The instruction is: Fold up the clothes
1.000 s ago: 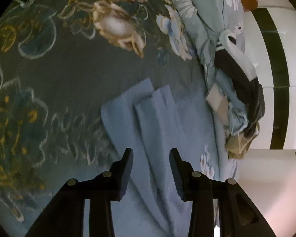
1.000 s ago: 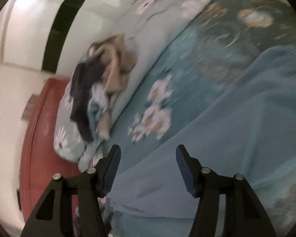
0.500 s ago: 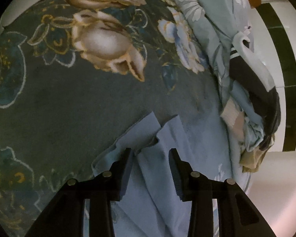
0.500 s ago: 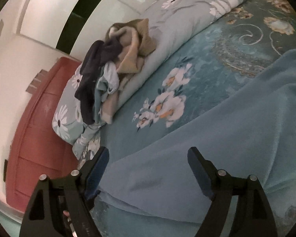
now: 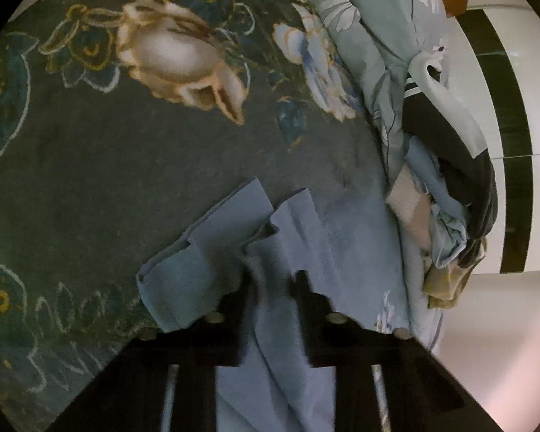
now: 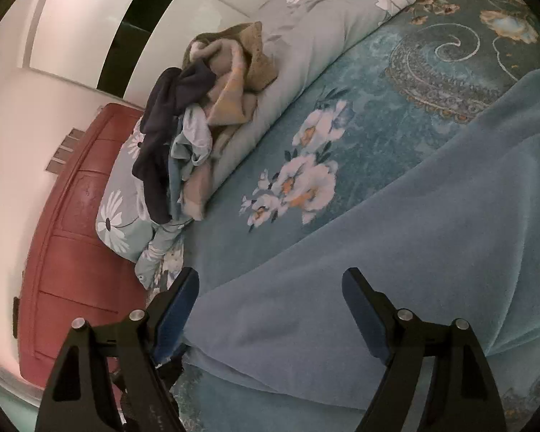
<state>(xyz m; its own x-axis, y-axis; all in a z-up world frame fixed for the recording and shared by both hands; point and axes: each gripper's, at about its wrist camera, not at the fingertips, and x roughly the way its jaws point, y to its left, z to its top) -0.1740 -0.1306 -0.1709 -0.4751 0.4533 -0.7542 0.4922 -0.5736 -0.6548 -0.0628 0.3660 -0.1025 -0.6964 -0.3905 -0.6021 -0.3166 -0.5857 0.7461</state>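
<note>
A blue fleece garment lies on the floral bedspread, its two leg ends pointing away from me in the left wrist view. My left gripper has its jaws a narrow gap apart around a fold of the garment near those ends; the fingers are blurred. In the right wrist view the same garment spreads flat across the bed. My right gripper is wide open just above the garment's near edge, holding nothing.
A pile of unfolded clothes, also in the left wrist view, rests on a rolled floral quilt along the wall. A red wooden headboard stands at the left. The bed edge is close below the right gripper.
My left gripper moved forward along the garment to its leg ends, and its jaws now sit around a fold. My right gripper opened wider and steadied over the garment's edge.
</note>
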